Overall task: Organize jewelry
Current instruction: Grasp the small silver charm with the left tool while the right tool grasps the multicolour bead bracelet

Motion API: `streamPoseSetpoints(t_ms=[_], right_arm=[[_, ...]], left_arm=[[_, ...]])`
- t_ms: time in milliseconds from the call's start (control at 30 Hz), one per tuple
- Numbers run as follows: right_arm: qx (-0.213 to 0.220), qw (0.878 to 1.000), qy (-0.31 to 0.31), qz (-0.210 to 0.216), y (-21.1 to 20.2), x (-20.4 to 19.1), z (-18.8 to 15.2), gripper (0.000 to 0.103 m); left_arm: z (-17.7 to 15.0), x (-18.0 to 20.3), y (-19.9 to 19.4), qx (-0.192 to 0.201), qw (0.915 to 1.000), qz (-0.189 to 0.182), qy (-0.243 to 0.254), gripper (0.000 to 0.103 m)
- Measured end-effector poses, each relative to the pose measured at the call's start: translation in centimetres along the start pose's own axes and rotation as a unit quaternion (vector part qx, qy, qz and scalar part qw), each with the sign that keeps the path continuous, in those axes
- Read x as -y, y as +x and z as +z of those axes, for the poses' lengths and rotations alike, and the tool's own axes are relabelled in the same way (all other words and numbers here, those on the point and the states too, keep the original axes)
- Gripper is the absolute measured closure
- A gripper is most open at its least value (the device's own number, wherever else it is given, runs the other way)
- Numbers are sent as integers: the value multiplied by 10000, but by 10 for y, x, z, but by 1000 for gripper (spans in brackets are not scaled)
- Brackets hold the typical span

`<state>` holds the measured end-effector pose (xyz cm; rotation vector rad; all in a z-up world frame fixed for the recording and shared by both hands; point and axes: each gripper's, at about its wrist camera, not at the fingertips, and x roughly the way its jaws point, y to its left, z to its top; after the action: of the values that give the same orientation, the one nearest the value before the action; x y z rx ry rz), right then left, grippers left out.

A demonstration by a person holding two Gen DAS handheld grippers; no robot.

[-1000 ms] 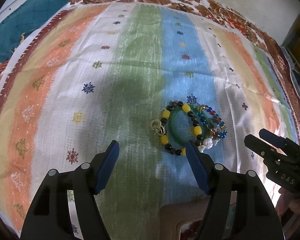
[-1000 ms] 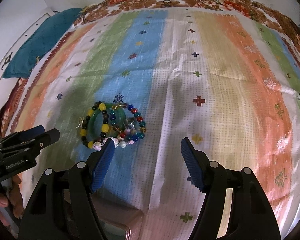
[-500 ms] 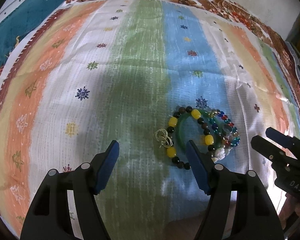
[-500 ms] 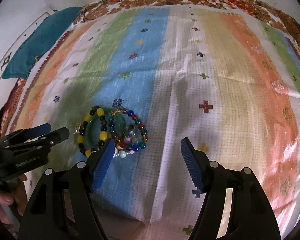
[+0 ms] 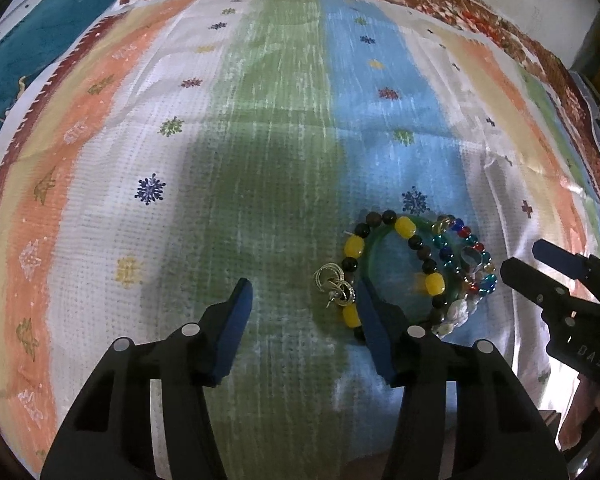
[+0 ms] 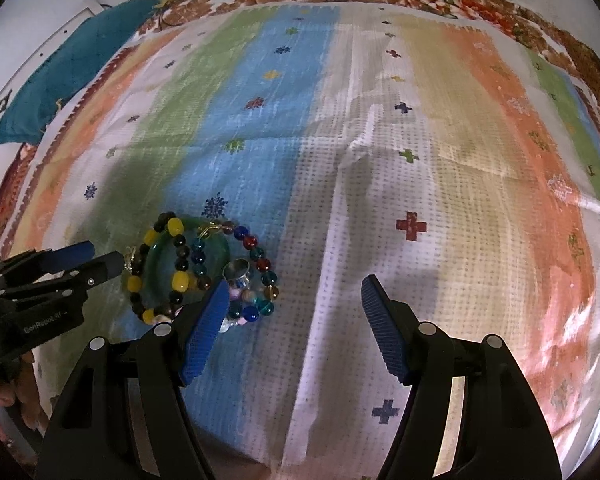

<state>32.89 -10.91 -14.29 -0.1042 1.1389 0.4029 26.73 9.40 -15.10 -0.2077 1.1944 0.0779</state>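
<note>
Left gripper: fingers apart, nothing between them, at the lower centre of the left wrist view.
Earrings: a small gold tangle just inside the right finger's tip, between the two fingers but nearer the right one; contact with the pad could not be told.
Yellow-and-dark bead bracelet: right of centre, its lower arc hidden behind the right finger; its oval ran toward the upper right.
Green bangle: lay inside that loop.
Multicoloured bead bracelet: lower left of the right wrist view, overlapping the bangle.
Ring: silver, rested within it.
Right gripper: fingers wide apart, empty; the pile lay at its left fingertip.
Striped cloth: spread beneath everything.
Teal cloth: upper left corner.
</note>
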Motion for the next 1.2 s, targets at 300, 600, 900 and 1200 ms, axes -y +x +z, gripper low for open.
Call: streamPoseSetpoints(t_ms=[300,600,900,1200], right_arm=[[-207,9997,148,58,18,3,2,51],[-186,9997,108,-93,24,4,6,64],[-213,9994,24,-283,26,8,5,91],[-198,9996,-1,-223,19,6,4,92]], left_arm=[[1,-3,6,-2,10000,-15,15,50],[0,-2,10,-14,10000,-12,60,65],[-1,-2,15,14,9992,308,255,88],[-1,-9,10,-18,9999,81,61,95]])
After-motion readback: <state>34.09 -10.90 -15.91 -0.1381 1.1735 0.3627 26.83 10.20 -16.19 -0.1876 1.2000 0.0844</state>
